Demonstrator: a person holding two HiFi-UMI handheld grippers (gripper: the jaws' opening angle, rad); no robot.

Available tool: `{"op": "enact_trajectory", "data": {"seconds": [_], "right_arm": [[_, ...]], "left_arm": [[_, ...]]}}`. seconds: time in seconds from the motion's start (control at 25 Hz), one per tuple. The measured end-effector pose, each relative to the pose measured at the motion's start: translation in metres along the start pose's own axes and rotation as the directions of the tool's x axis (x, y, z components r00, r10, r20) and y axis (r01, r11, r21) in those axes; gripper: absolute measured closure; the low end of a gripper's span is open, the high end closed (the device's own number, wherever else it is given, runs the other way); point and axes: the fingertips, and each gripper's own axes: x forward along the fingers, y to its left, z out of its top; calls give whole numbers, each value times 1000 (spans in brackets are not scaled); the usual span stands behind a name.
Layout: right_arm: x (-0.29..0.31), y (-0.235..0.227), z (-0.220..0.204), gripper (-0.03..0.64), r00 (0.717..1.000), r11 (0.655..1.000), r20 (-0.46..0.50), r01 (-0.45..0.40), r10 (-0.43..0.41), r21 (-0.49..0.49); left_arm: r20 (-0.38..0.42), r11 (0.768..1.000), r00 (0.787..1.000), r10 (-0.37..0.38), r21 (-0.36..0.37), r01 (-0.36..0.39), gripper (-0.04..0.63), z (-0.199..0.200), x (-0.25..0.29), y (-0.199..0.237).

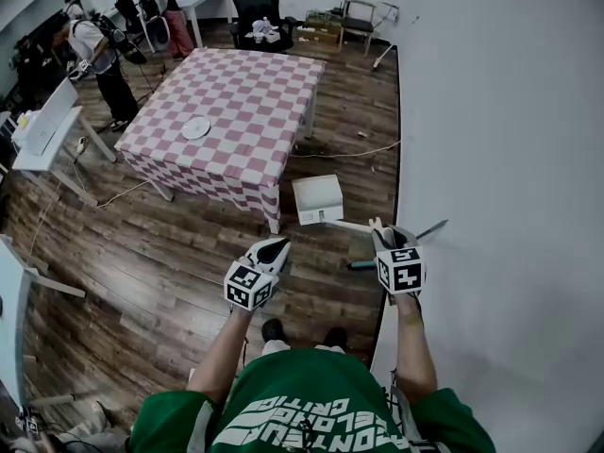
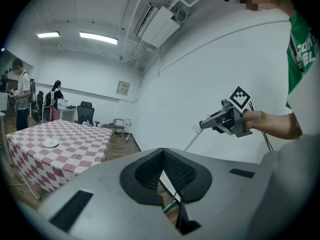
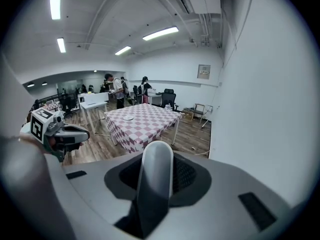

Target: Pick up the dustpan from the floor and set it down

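Now the right gripper [image 1: 382, 232] is holding the dustpan [image 1: 316, 199] by its handle [image 3: 157, 166].
Its jaws are squeezing the pale round handle, so the white pan is hanging out in front, in the middle of the head view, beside the checked table [image 1: 236, 102]. It looks to be off the wood floor [image 1: 170, 253]. The left gripper [image 1: 271, 250] is closed on nothing and is waiting beside it, probably because one grip is enough.

Ceiling strip lamps [image 2: 98, 37] above the checked table [image 1: 236, 111] gave bright, even light w/ faint shadows; wall [image 1: 500, 111] right of table glared white. Fisheye bowed edges, corners went black in gripper views. The right gripper [image 3: 157, 171], nearest lens, was soft.
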Motion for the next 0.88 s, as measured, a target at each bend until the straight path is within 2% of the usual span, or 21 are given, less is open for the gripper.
{"op": "enact_trajectory", "data": {"seconds": [0.76,0.88], "right_arm": [[12,-19,-10,509,999,1000,-32,-4,5,25],[14,-22,-12,509,999,1000,-33,-5,6,23]], "left_arm": [[-6,999,1000,29,38,-28,594,12,23,6],[7,999,1000,30,20,-30,593,12,25,6]]}}
